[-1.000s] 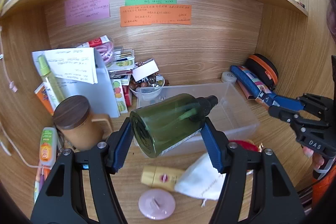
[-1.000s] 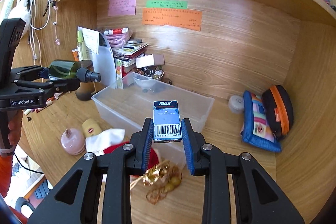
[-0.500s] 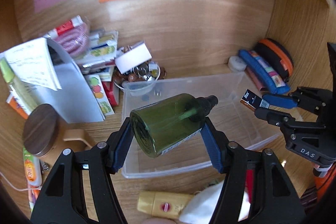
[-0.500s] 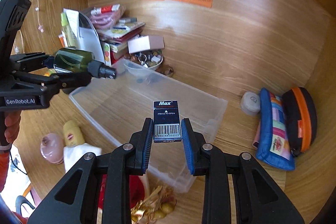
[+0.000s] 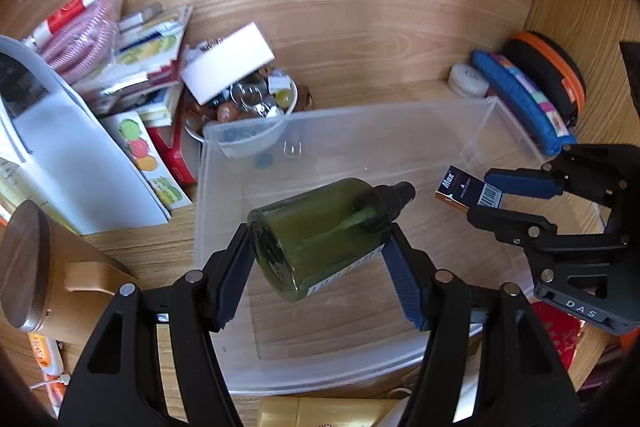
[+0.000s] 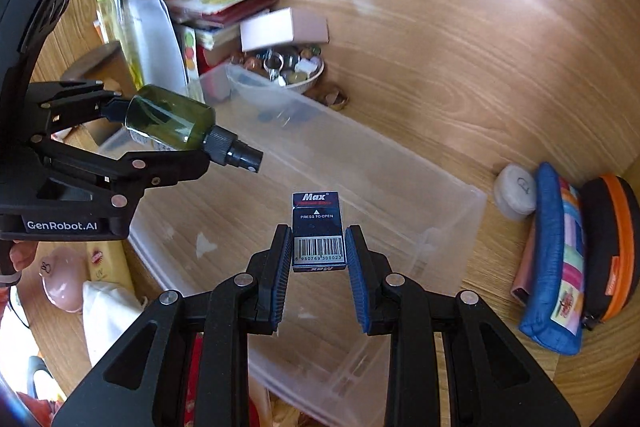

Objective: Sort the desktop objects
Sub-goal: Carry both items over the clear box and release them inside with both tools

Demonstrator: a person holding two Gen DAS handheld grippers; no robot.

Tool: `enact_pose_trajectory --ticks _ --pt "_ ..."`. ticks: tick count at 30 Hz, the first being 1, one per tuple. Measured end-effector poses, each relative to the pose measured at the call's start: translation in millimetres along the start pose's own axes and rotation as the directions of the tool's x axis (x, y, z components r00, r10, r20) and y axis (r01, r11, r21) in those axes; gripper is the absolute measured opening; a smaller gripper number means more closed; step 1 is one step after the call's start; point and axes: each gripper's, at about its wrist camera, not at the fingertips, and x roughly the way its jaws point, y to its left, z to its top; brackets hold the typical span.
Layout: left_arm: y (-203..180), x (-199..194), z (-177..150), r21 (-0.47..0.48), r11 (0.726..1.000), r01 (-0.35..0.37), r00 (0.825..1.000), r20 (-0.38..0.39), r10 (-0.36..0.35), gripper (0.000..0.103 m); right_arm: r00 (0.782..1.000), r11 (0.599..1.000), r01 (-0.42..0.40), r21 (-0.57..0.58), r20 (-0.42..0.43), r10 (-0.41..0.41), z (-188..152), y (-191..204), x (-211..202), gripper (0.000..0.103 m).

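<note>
My left gripper (image 5: 320, 259) is shut on a dark green spray bottle (image 5: 320, 231), held on its side above the clear plastic bin (image 5: 344, 131). It also shows in the right wrist view (image 6: 172, 125). My right gripper (image 6: 318, 259) is shut on a small dark blue "Max" box (image 6: 317, 231), held above the bin's (image 6: 452, 211) right part. That box and gripper show in the left wrist view (image 5: 468, 189). The bin is empty.
A bowl of trinkets (image 5: 248, 103), stacked booklets (image 5: 148, 67) and a wooden-lidded mug (image 5: 44, 263) stand left of the bin. A blue pouch (image 6: 556, 267), an orange-black case (image 6: 612, 247) and a white round tin (image 6: 516, 191) lie right. A pink lid (image 6: 60, 287) and white cloth (image 6: 108, 319) lie in front.
Both grippers have moved forward and down over the bin, each still holding its object. The bin now fills more of both views.
</note>
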Motion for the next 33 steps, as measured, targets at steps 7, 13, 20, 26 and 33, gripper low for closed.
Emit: enact_pose_trajectory --ticks 7,13,20,26,33 --pt "-4 15 -3 0.026 1.0 -0.001 0.999 -0.048 0.002 0.064 0.998 1.0 0.001 -0.023 -0.057 -0.002 4 4 16 0.025" --pt "-9 24 -4 0.053 0.999 -0.014 0.997 -0.073 0.018 0.064 0.995 0.999 0.002 -0.035 -0.103 -0.006 7 5 27 0.025" --pt "-11 27 -3 0.058 0.998 -0.012 0.996 -0.089 0.017 0.064 0.989 0.999 -0.008 -0.035 -0.145 0.003 9 4 34 0.025" --pt "-11 27 -4 0.064 0.998 -0.011 0.995 -0.099 0.017 0.064 0.984 0.999 -0.031 -0.014 -0.174 0.028 9 1 40 0.025" --pt "-12 28 -4 0.061 0.998 -0.018 0.994 -0.105 0.025 0.065 0.985 1.0 -0.023 -0.013 -0.172 0.02 7 2 39 0.025"
